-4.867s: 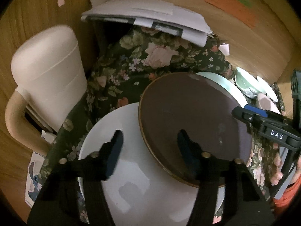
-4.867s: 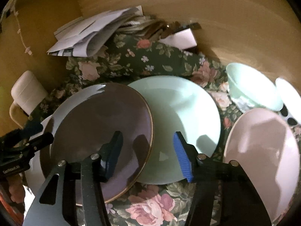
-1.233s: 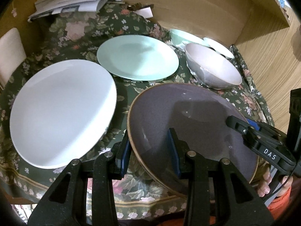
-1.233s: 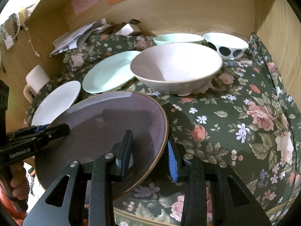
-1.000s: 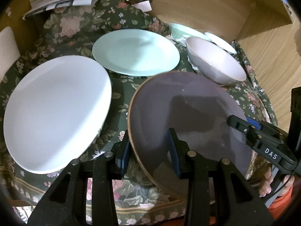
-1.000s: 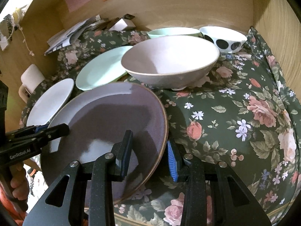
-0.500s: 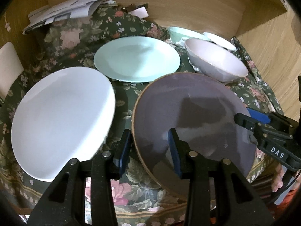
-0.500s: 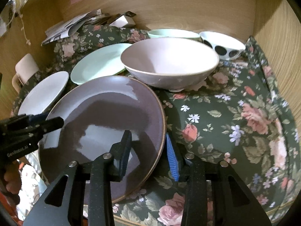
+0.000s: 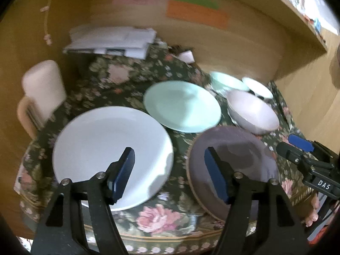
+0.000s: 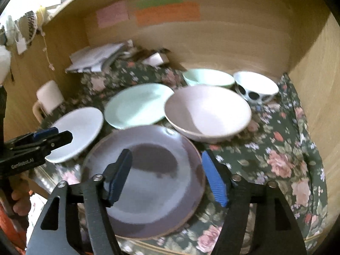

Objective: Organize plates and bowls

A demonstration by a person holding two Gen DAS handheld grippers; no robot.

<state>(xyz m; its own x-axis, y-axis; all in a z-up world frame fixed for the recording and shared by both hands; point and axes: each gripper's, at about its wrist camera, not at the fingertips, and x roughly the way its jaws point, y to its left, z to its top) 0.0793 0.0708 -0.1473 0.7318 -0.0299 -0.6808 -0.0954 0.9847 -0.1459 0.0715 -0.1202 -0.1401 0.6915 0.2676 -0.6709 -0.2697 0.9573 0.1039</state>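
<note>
A brown-purple plate (image 10: pixel 148 180) (image 9: pixel 233 165) lies flat on the floral cloth at the near edge. My right gripper (image 10: pixel 167 174) hangs above the plate's right rim, jaws opening, not pressing on it. My left gripper (image 9: pixel 170 174) hovers over the gap between this plate and the white plate (image 9: pixel 110 153) (image 10: pixel 78 129), jaws opening with nothing gripped. Behind lie a mint plate (image 9: pixel 182 108) (image 10: pixel 138 104), a pale pink bowl (image 10: pixel 208 112) (image 9: pixel 252 112), a mint bowl (image 10: pixel 208 78) and a white bowl with dark dots (image 10: pixel 255 89).
Wooden walls (image 10: pixel 233 42) enclose the cloth-covered surface on the back and sides. A stack of papers (image 9: pixel 112 42) lies at the back left. A cream appliance with a handle (image 9: pixel 42 91) stands at the left. A person's fingers (image 10: pixel 19 201) hold the left tool.
Both grippers let go of the brown-purple plate, opened wide and rose and drew back. The plate now rests flat on the cloth.
</note>
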